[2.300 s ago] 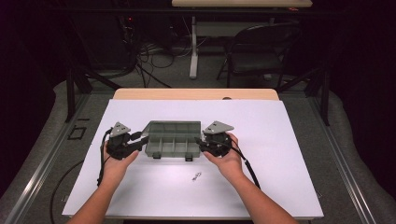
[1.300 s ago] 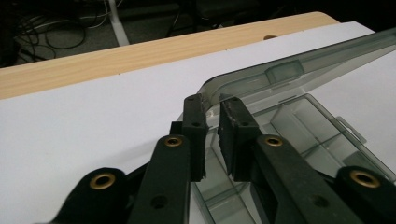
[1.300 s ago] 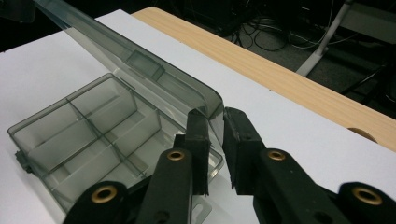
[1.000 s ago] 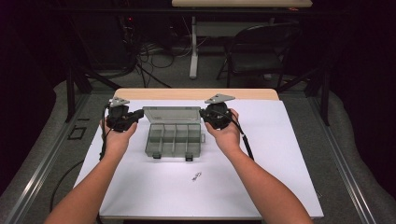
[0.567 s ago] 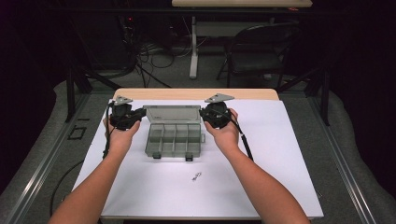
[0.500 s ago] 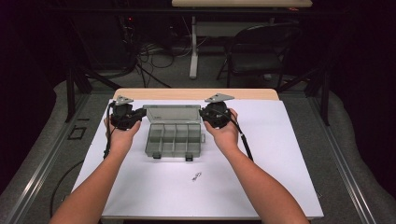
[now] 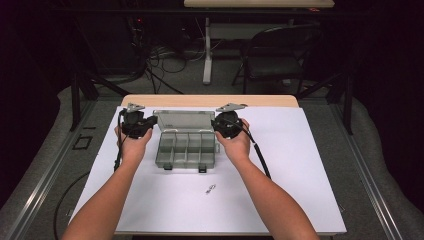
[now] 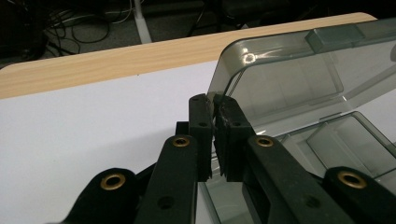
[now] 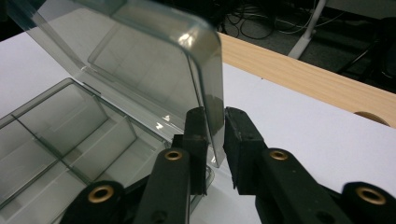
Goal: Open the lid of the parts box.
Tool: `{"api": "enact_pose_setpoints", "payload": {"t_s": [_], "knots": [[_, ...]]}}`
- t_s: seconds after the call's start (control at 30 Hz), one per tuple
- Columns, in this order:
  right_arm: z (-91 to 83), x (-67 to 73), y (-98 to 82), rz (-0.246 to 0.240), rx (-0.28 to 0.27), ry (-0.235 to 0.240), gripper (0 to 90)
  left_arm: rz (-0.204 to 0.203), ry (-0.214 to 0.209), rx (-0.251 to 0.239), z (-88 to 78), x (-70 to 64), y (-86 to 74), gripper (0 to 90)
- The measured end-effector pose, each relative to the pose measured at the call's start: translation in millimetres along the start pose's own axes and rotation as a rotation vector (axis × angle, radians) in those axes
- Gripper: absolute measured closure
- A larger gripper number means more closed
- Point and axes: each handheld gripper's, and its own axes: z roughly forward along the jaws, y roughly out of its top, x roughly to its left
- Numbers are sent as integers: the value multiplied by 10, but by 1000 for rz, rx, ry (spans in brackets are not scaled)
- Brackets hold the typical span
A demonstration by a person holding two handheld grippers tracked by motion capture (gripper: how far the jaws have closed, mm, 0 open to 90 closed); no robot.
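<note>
Clear grey plastic box (image 7: 187,149) sitting in middle of white surface (image 7: 300,165), open. Left gripper (image 8: 213,109) pinching one side edge of see-through lid (image 7: 184,120). Right gripper (image 9: 215,126) pinching other edge. Both holding lid upright, likely so it is not flopping.

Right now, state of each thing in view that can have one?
Lid: raised, open, tilted back, held at both side edges.
Organizer box: open, compartments empty, flat on the white sheet.
Left gripper: shut on the lid's edge.
Right gripper: jaws astride the lid's edge, small gap on one side.
Small metal piece: lying loose on the sheet.
</note>
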Motion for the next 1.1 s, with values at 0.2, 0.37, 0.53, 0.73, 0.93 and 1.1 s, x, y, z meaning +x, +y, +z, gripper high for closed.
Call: {"api": "enact_pose_setpoints", "payload": {"t_s": [0.2,0.37,0.53,0.73,0.93,1.1], "knots": [[34,-10,-11,-3,-10,-24,833,4,26,2,23,-20,24,871],[58,-21,-17,2,-22,-28,826,0,43,22,46,-30,70,878],[145,-14,-104,10,-6,-26,784,-5,84,39,69,-72,111,883],[271,-6,-174,2,4,-39,759,0,89,55,63,-84,128,882],[322,-37,-222,18,26,-45,835,-11,77,54,66,-53,130,884],[336,-77,-266,65,7,-25,836,-12,72,53,76,-40,139,884]]}}
